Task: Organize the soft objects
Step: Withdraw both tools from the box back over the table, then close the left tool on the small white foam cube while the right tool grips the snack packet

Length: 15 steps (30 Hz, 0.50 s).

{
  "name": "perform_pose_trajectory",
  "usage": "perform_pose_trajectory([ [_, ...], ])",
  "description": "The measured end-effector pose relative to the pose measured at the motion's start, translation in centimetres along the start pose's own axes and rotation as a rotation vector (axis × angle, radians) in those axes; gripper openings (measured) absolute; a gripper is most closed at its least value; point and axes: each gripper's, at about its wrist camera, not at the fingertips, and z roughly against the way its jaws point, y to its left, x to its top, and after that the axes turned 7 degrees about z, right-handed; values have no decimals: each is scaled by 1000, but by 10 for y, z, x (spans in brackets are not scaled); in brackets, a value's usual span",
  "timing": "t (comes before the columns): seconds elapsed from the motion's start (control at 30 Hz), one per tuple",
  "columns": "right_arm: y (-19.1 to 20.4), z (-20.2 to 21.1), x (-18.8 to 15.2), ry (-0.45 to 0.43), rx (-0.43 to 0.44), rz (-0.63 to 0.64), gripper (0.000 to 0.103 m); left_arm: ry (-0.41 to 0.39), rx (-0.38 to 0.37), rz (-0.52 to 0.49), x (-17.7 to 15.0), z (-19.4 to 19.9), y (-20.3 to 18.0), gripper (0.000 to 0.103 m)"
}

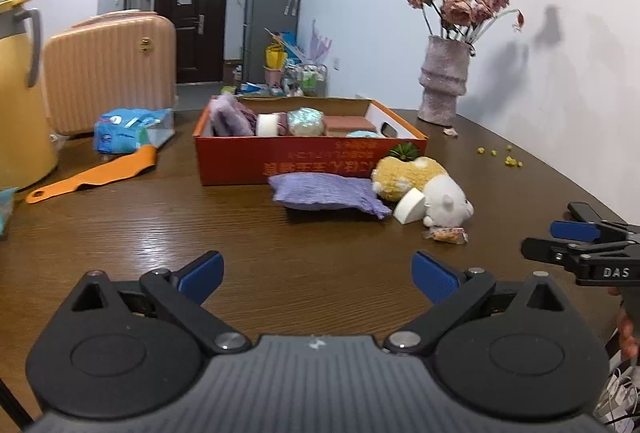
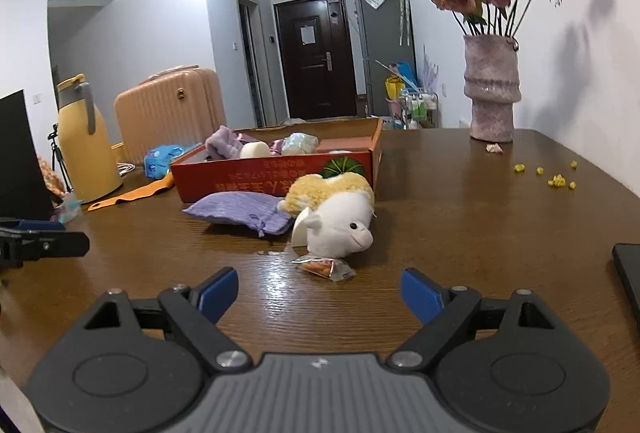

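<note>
Brown desk (image 2: 460,193) — your orange box (image 2: 280,173) already holds several soft items; purple pouch (image 2: 240,211) and plush toy (image 2: 336,217) remain outside. Left gripper (image 1: 318,275) and right gripper (image 2: 320,293) — fingers wide, empty.

Glossy wood-grain table (image 1: 120,225); fluffy plush toy (image 2: 340,217); crinkled cloth pouch (image 1: 324,191); box (image 1: 240,161) probably cardboard

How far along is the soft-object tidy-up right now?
Partly done: the orange box already holds a purple cloth and other soft pieces. Nothing in hand: left gripper and right gripper are both open and empty. Left: the purple pouch and plush toy lie on the table.
</note>
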Motion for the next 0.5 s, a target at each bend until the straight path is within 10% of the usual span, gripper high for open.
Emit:
perform_pose_trajectory([
  [0.23, -8, -39, 2, 46, 42, -25, 81, 77, -76, -76, 6, -51, -27, 100],
  [0.5, -5, -103, 13, 122, 22, 40, 53, 181, -177, -197, 29, -142, -65, 68],
])
